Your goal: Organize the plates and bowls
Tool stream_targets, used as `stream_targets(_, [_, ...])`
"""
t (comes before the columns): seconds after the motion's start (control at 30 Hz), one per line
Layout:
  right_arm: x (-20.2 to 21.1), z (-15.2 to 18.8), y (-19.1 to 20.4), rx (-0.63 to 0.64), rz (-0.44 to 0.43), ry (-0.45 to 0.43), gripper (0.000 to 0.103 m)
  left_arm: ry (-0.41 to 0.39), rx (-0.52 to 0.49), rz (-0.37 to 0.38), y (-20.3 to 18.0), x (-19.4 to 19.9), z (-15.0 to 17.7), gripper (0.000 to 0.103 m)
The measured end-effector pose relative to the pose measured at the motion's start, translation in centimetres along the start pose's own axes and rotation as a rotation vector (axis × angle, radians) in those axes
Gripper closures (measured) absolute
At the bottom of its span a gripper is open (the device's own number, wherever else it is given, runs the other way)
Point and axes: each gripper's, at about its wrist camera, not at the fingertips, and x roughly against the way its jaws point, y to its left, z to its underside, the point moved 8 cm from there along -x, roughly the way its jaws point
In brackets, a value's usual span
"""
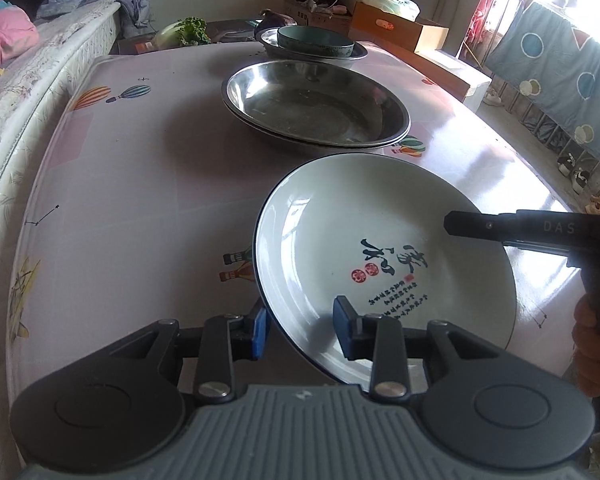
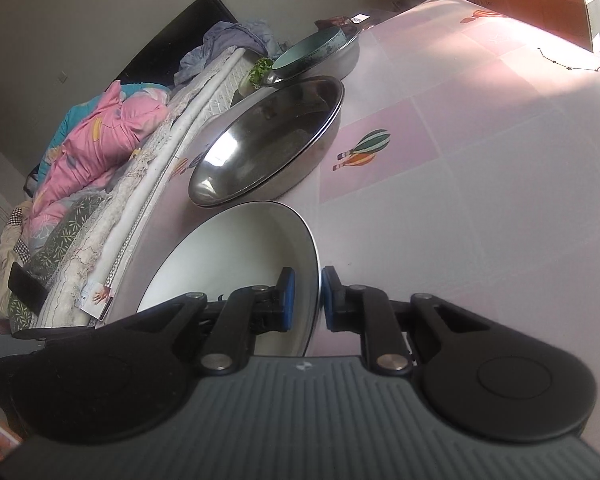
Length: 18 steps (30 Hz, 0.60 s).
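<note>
White glazed china with a dark rim and blue brush lettering, the plate (image 1: pixel 384 256) sits tilted above the pink tabletop (image 1: pixel 140 200), held from two sides; the right gripper (image 2: pixel 306 298) has its jaws narrowed onto the rim, one blue pad (image 2: pixel 287 300) inside the plate and the other outside, so the grip is edge-on and the plate hangs almost on its side in that view; in the left wrist view the same tool reaches in from the right as a dark bar across the far rim. The left gripper (image 1: pixel 300 328) straddles the near rim with jaws fairly wide, one pad below the plate and one over its face; whether either pad touches the china I cannot tell, so it looks more like a guard or a support than a firm clamp. Just beyond the plate stands a stack of steel dishes (image 1: pixel 316 104), nested; farther back a teal bowl (image 1: pixel 316 42) rests inside a steel basin (image 1: pixel 356 56). Like seems sorted with like; the plate, held close to the steel stack, is probably bound for a place near it, and a two-sided hold suits a slippery, heavy rim.
</note>
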Motion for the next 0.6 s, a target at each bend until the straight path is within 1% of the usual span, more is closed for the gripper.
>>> stream_targets(0.17, [-1.08, -0.42, 0.64, 0.043, 0.032, 0.009, 0.087, -0.006, 0.028, 0.028, 0.55, -0.14, -0.25, 0.063])
stream_targets(0.33, [-0.88, -0.19, 0.59, 0.051, 0.048, 0.013, 0.088, -0.019, 0.023, 0.018, 0.55, -0.45, -0.53, 0.061])
stream_targets(0.6, [-0.13, 0.54, 0.63, 0.042, 0.066, 0.011, 0.088, -0.031, 0.011, 0.008, 0.41, -0.92, -0.82, 0.055])
